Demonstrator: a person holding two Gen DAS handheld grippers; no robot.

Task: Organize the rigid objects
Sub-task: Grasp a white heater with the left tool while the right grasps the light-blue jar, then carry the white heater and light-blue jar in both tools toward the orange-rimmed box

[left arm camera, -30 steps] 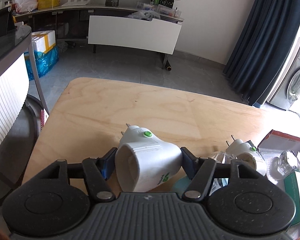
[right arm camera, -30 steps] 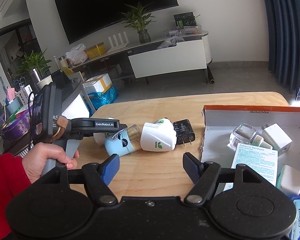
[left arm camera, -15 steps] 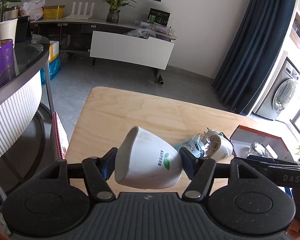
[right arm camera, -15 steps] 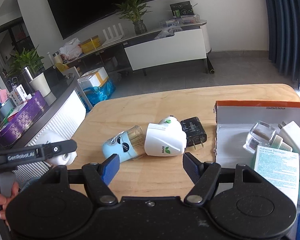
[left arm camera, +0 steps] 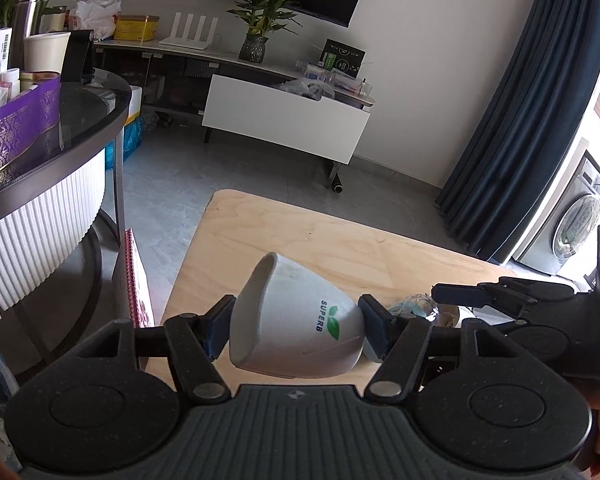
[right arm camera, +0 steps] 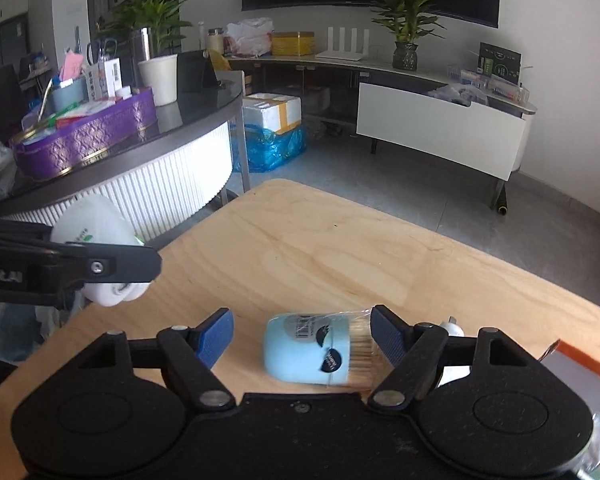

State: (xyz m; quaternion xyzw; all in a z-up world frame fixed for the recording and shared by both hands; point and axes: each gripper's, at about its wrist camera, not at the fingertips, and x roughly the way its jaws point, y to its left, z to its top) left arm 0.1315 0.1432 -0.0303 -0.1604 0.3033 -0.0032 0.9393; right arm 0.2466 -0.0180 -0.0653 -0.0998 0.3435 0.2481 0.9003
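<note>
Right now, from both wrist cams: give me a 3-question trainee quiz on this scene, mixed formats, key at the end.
1. True or false: the left gripper is shut on the white SUPERB plug-in device.
2. Multiple choice: the blue toothpick holder is
A. standing upright in the orange-edged box
B. lying on its side on the wooden table, between the fingers of the right gripper
C. clamped in the left gripper
3. Fill in: the right gripper's jaws are ____ (open or shut).

Key: 1 true. 2 B. 3 open; the right finger looks at or near the holder's toothpick end, while a clear gap remains on the left side.
</note>
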